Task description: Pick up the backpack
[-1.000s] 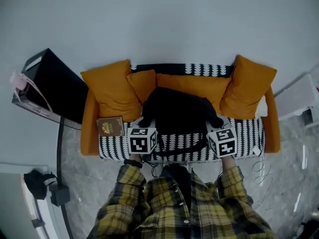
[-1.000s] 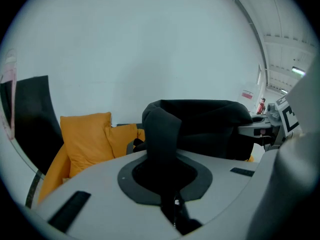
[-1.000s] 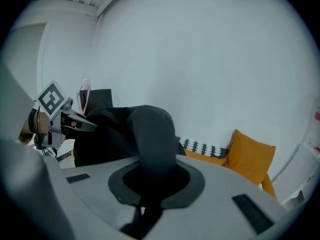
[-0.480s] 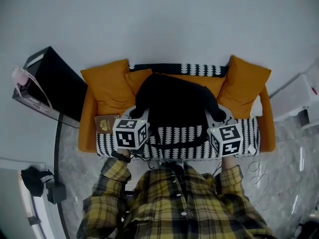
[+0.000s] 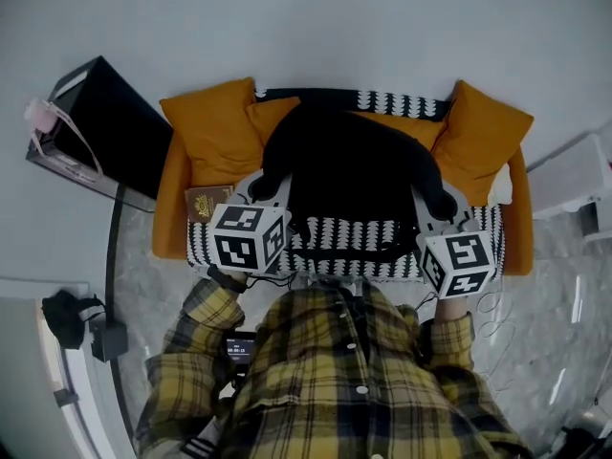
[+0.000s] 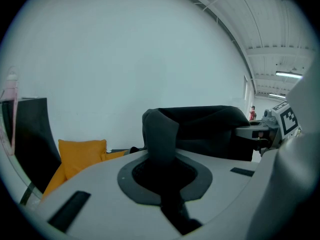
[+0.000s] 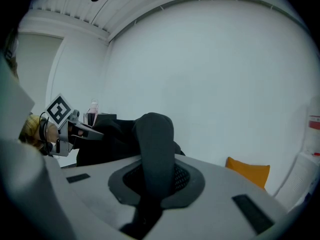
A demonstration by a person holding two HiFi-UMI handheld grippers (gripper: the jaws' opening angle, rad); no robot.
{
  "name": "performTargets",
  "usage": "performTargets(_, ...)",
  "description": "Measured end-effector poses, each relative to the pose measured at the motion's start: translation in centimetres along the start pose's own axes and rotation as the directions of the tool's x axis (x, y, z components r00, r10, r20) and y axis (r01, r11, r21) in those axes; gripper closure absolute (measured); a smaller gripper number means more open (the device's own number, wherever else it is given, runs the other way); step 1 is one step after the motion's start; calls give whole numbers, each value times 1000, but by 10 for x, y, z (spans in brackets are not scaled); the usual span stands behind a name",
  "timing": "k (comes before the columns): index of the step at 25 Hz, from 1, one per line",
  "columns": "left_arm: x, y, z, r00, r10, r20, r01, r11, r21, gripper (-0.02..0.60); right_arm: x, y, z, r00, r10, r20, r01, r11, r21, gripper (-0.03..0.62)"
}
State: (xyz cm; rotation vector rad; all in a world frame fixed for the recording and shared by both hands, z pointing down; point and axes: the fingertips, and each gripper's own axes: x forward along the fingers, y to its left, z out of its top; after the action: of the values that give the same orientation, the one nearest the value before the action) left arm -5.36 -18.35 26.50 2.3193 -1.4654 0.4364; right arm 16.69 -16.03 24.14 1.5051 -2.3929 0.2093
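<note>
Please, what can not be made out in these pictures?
1. Book title: head view, too small; the left gripper covers one corner.
2. Sofa seat under the backpack: head view, the backpack hides it.
3. Backpack's lower part: both gripper views, hidden behind the jaws.

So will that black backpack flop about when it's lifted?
Likely floppy: the backpack has a shoulder strap folding limply where the left tool pinches it. Probably sags in the middle; its loose strap droops below.
</note>
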Motion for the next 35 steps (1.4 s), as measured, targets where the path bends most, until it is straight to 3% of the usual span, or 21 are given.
performTargets(11, -19, -23, -7, 1000, -29, 9, 29, 998, 49, 546, -29, 0, -7, 1000, -4, 4, 4, 1000, 18, 549)
performTargets(35, -35, -18, -14, 1000, -18, 0, 18, 999, 41, 546, -25, 18, -2, 999, 32, -9, -32, 999, 14, 549)
